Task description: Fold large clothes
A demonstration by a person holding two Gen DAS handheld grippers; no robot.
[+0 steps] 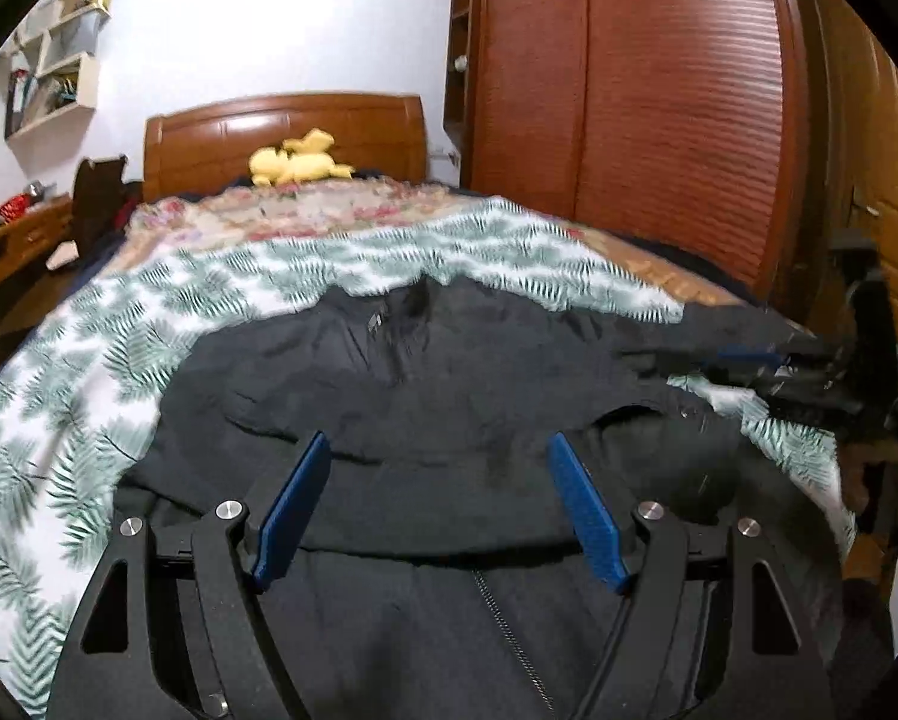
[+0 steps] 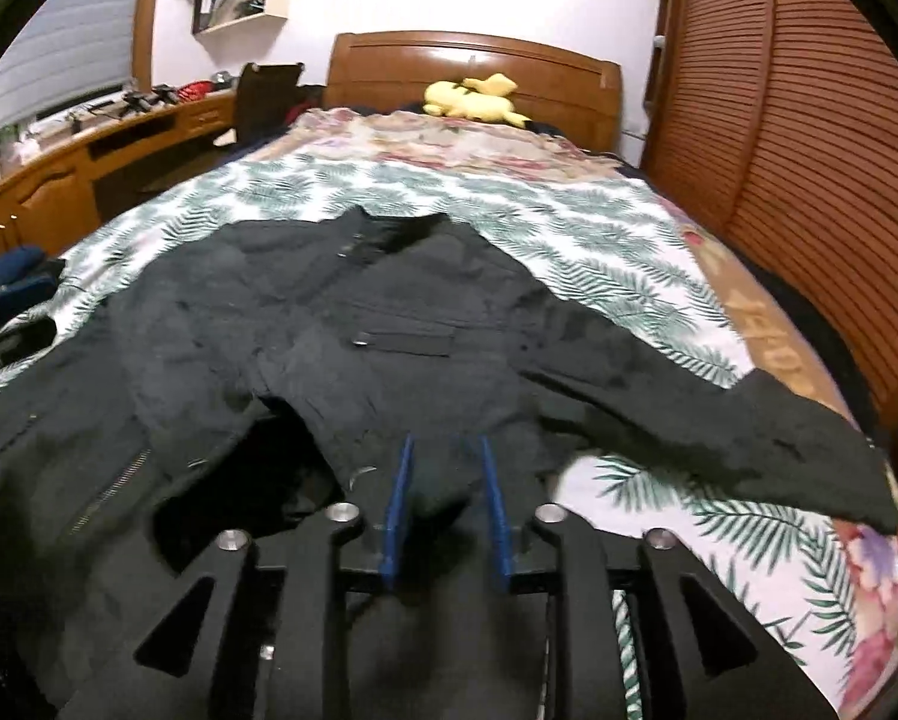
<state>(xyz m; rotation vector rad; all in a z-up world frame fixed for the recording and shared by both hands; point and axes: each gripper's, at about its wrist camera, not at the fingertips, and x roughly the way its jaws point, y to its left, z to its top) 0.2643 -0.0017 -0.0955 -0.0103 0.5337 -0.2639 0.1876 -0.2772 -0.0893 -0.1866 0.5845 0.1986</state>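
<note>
1. Left gripper (image 1: 440, 450): the jaws stand wide apart with nothing between the blue pads. They hover over the lower front of the black jacket (image 1: 449, 372), just above the zip (image 1: 508, 630).
2. Right gripper (image 2: 446, 450): the jaws are parted by a narrow gap. Dark cloth lies below and between the pads, but they do not appear to press on it; judged as released, not held.
3. Position of the jacket: it lies spread front-up on the leaf-print sheet (image 2: 568, 222), collar (image 2: 389, 228) toward the headboard (image 2: 478, 60), hem toward both grippers. Its long axis runs straight away from the jaws, along the bed.
4. Sleeves: the right sleeve (image 2: 718, 432) stretches out sideways toward the wardrobe side, its cuff near the edge of the bed. The other side of the jacket is bunched, with the front panel turned back near the zip.
5. Nearer hand: the right gripper is judged nearer the outstretched sleeve, which lies to the right of its jaws; the left gripper is nearer the bunched side and the hem.
6. Coming move, as a judgement: the sleeve must be carried across the chest, at right angles to the long axis.
7. Surroundings: a yellow plush toy (image 2: 472, 99) rests at the headboard, well apart. A floral blanket (image 2: 449, 144) lies beyond the collar. A wooden wardrobe (image 1: 628, 90) stands alongside the bed.
8. Obstructions: none lies on the jacket. A dark pile (image 2: 11, 288) sits at the left edge of the bed, just beside the bunched side.
</note>
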